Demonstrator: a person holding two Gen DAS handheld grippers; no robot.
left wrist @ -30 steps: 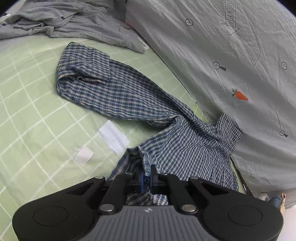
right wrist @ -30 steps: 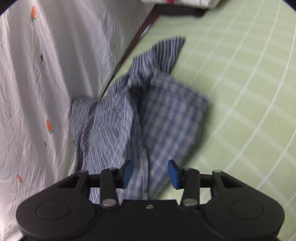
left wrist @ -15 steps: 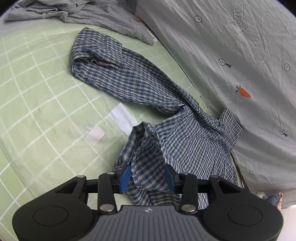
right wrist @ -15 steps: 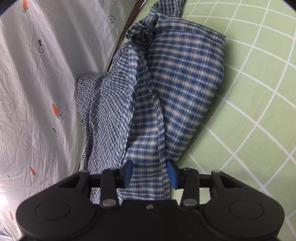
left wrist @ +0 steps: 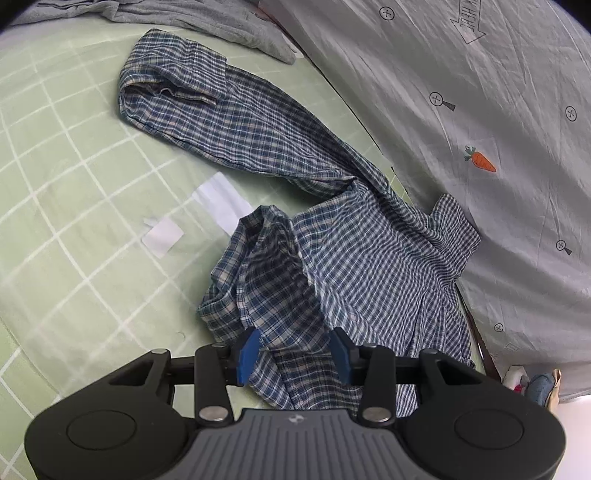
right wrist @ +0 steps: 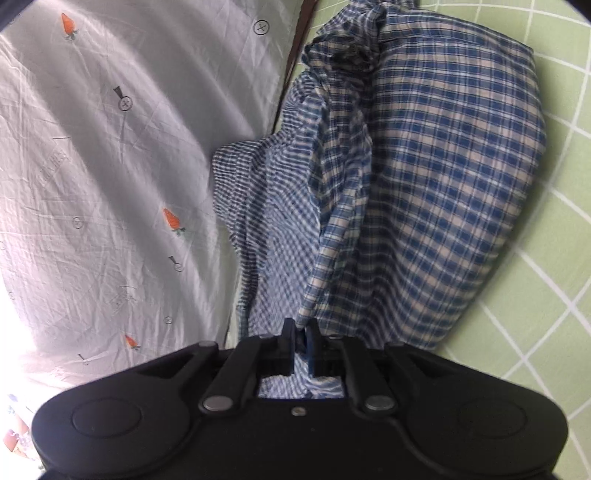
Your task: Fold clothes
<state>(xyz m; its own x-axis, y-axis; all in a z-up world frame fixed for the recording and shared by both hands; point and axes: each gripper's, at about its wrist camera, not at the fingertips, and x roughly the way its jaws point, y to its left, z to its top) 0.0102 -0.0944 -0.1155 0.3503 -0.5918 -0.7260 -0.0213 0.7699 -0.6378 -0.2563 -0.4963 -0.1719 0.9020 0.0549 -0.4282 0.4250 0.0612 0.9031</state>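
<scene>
- On the bed w/ the green checked sheet [left wrist: 74, 155], a blue plaid shirt [left wrist: 258, 147] is lying crumpled, one sleeve stretching away toward the far end, the body bunching up near the cameras.
- Left claw [left wrist: 293, 352] is sitting spread over the near bunch of shirt; its jaws have just been opening, and cloth is lying between the blue pads [left wrist: 247, 350] w/o being squeezed.
- Right claw [right wrist: 301, 341] is pinching a fold of the plaid shirt [right wrist: 443, 184]; jaws have just been closing and are now pressing nearly together on the fabric, which is rising steeply from the tips.
- Right-wrist view is a bit blurred, so exactly which part of the shirt is caught is hard to tell – prob. an edge or hem.
- A grey sheet w/ carrot print [left wrist: 480, 110] is draping along the bed's side, touching the shirt's collar end.
- Two white paper scraps [left wrist: 164, 236] are lying on the green sheet just beside the shirt.
- Grey clothes [left wrist: 184, 18] are piling at the far end of the bed, just beyond the sleeve cuff.
</scene>
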